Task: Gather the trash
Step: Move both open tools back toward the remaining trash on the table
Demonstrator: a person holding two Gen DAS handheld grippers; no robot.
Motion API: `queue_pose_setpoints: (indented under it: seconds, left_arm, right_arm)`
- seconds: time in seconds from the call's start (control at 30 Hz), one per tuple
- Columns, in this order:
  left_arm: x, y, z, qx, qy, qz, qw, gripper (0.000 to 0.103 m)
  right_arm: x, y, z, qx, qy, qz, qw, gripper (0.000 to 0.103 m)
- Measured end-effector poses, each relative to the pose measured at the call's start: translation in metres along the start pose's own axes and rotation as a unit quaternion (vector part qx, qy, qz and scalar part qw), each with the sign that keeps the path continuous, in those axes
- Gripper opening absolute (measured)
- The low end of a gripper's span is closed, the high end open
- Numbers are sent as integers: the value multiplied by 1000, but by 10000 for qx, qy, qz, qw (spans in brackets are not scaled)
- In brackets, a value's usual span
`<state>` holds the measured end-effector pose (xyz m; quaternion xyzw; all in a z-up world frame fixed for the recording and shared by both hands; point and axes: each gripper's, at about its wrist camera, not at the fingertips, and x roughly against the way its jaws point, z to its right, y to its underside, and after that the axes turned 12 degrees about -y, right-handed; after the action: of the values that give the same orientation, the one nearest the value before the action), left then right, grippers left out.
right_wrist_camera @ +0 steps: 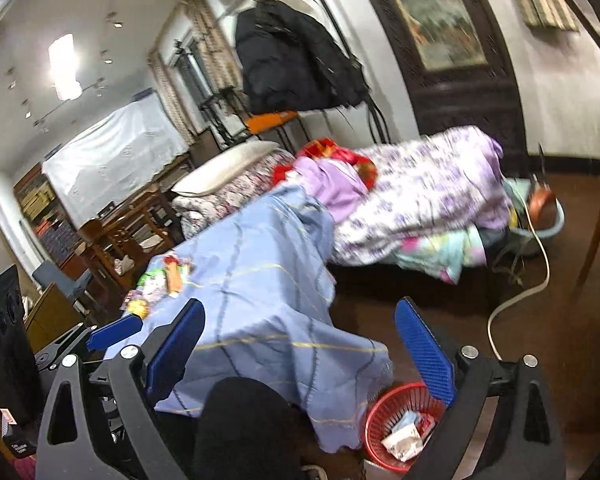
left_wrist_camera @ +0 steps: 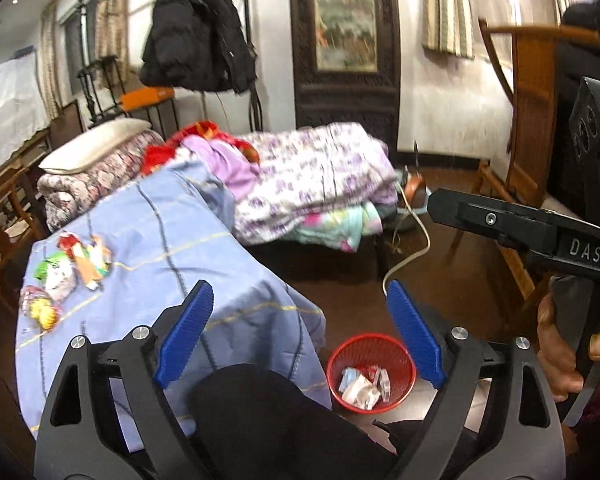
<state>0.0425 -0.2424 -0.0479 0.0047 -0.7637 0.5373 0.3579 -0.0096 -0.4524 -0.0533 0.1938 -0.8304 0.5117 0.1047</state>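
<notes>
Presently noted: left gripper [left_wrist_camera: 300,332] spread wide with nothing between the blue pads; right gripper [right_wrist_camera: 300,350] likewise spread wide and unloaded, seen also from the left wrist view as a black body at the right edge, gripped by a hand [left_wrist_camera: 560,356]

Located: remaining trash [left_wrist_camera: 66,276] as a loose cluster of bright wrappers and small packets on the blue cloth [left_wrist_camera: 172,240], toward its far-left part, well apart from both grippers. Confirmed in the right wrist view at [right_wrist_camera: 156,284]. Red mesh basket [left_wrist_camera: 371,372] on the floor just beside the cloth's hanging edge, already holding several crumpled white and red packets

Judged on handling: light, thin, crinkly film and paper; soft, easily crushed without harm, likely slippery on printed faces. Prone to sliding on the cloth or dragging it along if pinched too low. Best taken at a raised fold or puckered edge, one piece at a time, pads closing across the crumple rather than flat against the fabric

Exact count of pieces not determinable owing to blur

Overlapping pieces may lift together or drop short of the basket
</notes>
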Motion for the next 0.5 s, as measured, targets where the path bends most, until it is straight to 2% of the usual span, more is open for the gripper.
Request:
queue_pose_setpoints:
  seconds: [0.23, 0.5]
  left_arm:
    - [49, -4, -35, 382, -107, 514, 9979, 90]
    - [101, 6, -81, 753, -368, 1034, 9911, 95]
  right_arm:
    - [18, -19, -66, 515, -175, 190, 9983, 97]
    - [21, -26, -136, 868, -469, 146, 9950, 97]
